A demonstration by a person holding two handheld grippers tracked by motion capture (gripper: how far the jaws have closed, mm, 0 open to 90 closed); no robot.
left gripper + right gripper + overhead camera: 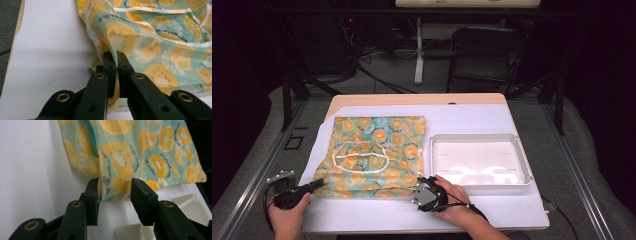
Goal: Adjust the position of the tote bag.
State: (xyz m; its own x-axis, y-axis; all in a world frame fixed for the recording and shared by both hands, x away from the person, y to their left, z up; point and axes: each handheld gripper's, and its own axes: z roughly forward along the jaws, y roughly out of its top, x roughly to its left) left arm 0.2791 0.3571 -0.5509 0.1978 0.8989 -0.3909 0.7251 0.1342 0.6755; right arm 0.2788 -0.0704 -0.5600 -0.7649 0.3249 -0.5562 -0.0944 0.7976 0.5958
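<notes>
I see my left gripper (314,185) clamped tight on the cloth. My right gripper (421,178) has its jaws apart around a corner.

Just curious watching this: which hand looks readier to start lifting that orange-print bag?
Left. Its hand-held gripper is already shut on the bag corner; the right hand-held gripper stands open around the edge.

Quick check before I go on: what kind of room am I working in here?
Probably a lab or recording workspace, not a home: a wooden table under a white sheet stands in a dark metal frame, with loose black cables on the grey floor and a black folding chair behind.
</notes>
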